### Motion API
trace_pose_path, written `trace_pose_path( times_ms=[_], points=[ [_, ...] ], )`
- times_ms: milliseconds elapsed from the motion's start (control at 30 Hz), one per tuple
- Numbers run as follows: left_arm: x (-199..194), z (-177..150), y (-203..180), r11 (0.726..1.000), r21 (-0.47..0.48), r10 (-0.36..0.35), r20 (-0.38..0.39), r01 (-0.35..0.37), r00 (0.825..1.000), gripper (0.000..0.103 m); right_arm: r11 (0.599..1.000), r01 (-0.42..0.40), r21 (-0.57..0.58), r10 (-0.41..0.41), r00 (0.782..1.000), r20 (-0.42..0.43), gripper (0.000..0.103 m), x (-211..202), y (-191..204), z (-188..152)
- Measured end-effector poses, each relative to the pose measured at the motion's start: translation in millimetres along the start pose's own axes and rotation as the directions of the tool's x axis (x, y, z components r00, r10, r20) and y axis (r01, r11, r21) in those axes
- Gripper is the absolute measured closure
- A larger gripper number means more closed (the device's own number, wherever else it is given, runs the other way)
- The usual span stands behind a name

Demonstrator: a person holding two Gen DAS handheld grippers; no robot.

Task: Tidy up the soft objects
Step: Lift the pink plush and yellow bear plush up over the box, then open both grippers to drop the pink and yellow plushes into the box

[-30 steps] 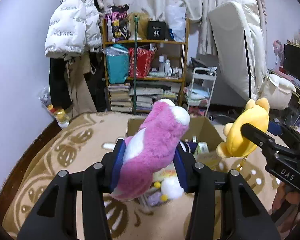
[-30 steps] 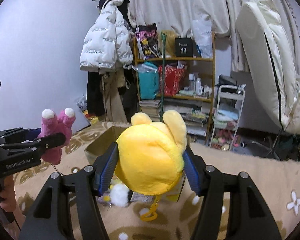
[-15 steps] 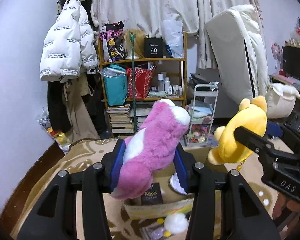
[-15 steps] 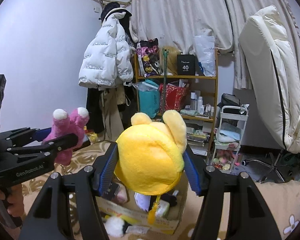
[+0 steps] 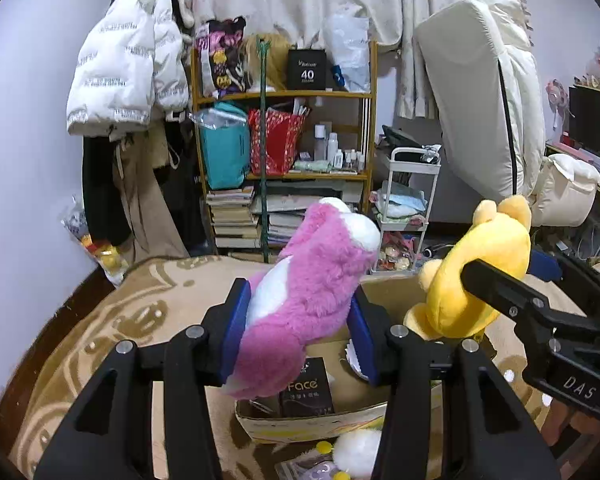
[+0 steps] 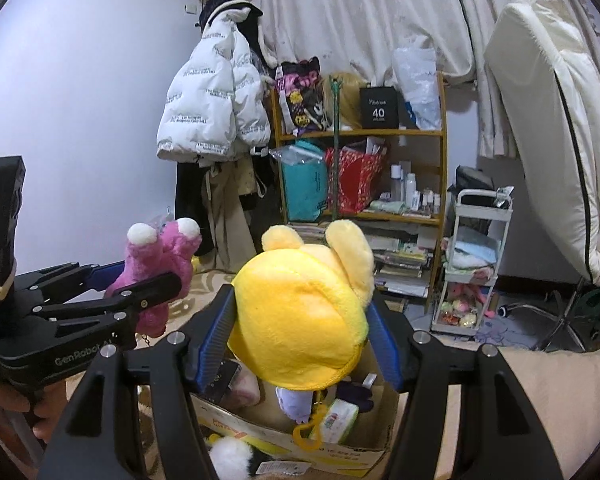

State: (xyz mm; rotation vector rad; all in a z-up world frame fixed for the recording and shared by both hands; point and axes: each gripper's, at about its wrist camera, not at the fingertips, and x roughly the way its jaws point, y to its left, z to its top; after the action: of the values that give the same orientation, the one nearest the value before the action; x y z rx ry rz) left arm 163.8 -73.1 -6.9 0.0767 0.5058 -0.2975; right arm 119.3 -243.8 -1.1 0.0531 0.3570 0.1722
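Cluttered bedroom backdrop: pale wall, white puffer jacket (image 5: pixel 128 68) hung at left, wooden shelf unit (image 5: pixel 284 148) with books, bags and bottles, small white trolley (image 5: pixel 408 208) beside it, cream mattress (image 5: pixel 488 100) leaning upright at right. Foreground surface: beige patterned blanket (image 5: pixel 140 312).

Cardboard box (image 5: pixel 312 424): open-topped, resting on the blanket, directly below both tools; holds a dark "Face" carton, tissue packet and other small items. White pompom (image 5: pixel 356 452) lies on the blanket against its near wall.

Left tool (image 5: pixel 298 330): blue pads pinching a pink plush toy (image 5: pixel 312 284) at its middle, toy tilted up and to the right, above the box's near-left edge. Pointed slightly downward.

Right tool (image 6: pixel 300 338): pads pressed on either side of a yellow plush toy (image 6: pixel 304 312), ears uppermost, a yellow clip dangling below into the box opening. Pointed slightly downward.

Both tools side by side, toys apart. A hand (image 6: pixel 46 404) shows under the left tool's grip.
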Motion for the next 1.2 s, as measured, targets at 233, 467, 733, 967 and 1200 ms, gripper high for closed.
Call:
trace_pose_path(
  times_ms=[233, 467, 733, 967, 1200],
  points=[
    [20, -11, -2, 1.000, 0.011, 0.000, -0.061, 0.001, 0.998, 0.057, 0.999, -0.006, 0.051, 0.009, 0.999, -0.046, 0.035, 17, -12, -16],
    [34, -21, -1, 1.000, -0.012, -0.020, -0.125, 0.019, 0.992, 0.055, 0.995, -0.011, 0.102, 0.019, 0.997, -0.080, 0.031, 23, -22, -25],
    [35, -25, -6, 1.000, 0.013, -0.005, -0.129, 0.006, 0.992, 0.046, 0.987, -0.034, 0.159, 0.053, 0.991, -0.120, 0.030, 29, -29, -35],
    [38, -26, -2, 1.000, 0.006, 0.013, -0.146, -0.012, 0.989, 0.034, 0.985, -0.043, 0.165, 0.066, 0.989, -0.136, 0.028, 35, -32, -39],
    [33, -28, 6, 0.997, 0.025, 0.071, -0.160, -0.067, 0.985, 0.011, 0.983, -0.050, 0.178, 0.073, 0.989, -0.126, 0.020, 33, -37, -39]
  ],
)
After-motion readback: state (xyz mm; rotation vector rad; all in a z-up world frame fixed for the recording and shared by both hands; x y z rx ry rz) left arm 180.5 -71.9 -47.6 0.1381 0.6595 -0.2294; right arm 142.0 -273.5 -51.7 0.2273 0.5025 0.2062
